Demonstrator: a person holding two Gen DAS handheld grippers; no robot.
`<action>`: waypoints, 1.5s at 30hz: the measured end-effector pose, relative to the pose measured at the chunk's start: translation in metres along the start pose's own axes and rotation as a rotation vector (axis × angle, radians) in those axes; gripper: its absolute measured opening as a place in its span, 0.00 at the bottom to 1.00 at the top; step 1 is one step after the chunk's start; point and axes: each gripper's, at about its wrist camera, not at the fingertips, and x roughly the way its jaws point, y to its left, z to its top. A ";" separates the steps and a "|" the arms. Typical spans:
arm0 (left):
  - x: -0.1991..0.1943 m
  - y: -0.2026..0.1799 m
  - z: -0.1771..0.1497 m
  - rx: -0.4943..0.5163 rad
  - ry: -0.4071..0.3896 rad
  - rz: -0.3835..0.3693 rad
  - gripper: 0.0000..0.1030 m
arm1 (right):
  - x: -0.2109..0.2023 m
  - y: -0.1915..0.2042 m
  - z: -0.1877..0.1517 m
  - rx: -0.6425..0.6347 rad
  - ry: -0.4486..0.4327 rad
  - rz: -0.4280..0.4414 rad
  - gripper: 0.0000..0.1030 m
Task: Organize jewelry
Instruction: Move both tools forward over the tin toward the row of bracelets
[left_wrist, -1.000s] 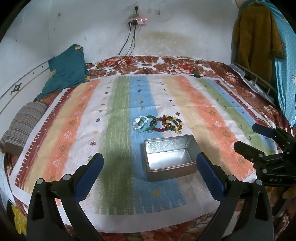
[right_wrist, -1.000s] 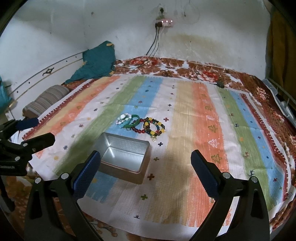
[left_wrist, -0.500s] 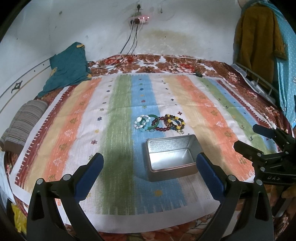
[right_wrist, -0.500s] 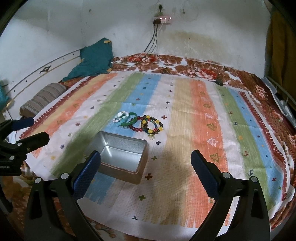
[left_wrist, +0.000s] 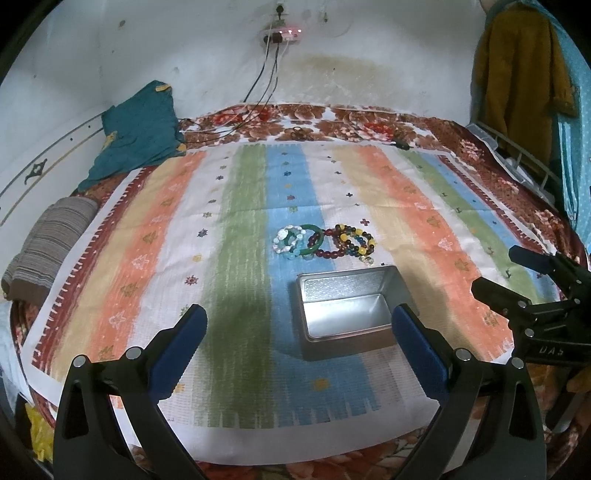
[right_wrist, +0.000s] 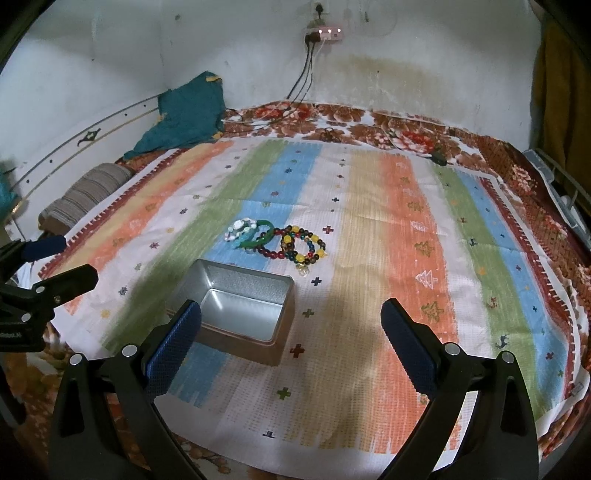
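An empty silver metal tin (left_wrist: 345, 308) (right_wrist: 240, 308) sits on a striped cloth. Just beyond it lies a row of bracelets: a white and pale blue beaded one (left_wrist: 290, 240) (right_wrist: 242, 229), a green bangle (left_wrist: 312, 245) (right_wrist: 260, 236), a dark red beaded one (left_wrist: 330, 243) (right_wrist: 273, 245) and a multicoloured beaded one (left_wrist: 356, 242) (right_wrist: 303, 247). My left gripper (left_wrist: 299, 343) hangs open, near and left of the tin, nothing between its fingers. My right gripper (right_wrist: 291, 341) is open too, near and right of the tin; it also shows as the right gripper (left_wrist: 517, 275) in the left wrist view.
The striped cloth (left_wrist: 240, 221) covers a floral bedspread (left_wrist: 369, 122). A teal garment (left_wrist: 136, 129) and a striped rolled cushion (left_wrist: 48, 243) lie at the left. Cables hang from a wall socket (left_wrist: 282, 35). Clothes (left_wrist: 517, 74) hang at the right above a wire rack (left_wrist: 517, 155).
Both grippers have drifted slightly; the tin and bracelets sit a little further right in the left wrist view and lower left in the right wrist view. Nothing was grasped.
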 end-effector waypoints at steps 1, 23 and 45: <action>0.000 0.000 0.000 0.000 0.000 0.000 0.95 | 0.000 -0.002 0.001 0.002 0.002 0.002 0.96; 0.029 0.013 0.033 -0.029 0.059 0.083 0.95 | 0.026 -0.007 0.017 -0.010 0.077 -0.024 0.96; 0.085 0.026 0.070 -0.102 0.133 0.099 0.95 | 0.069 -0.032 0.052 0.073 0.143 -0.008 0.96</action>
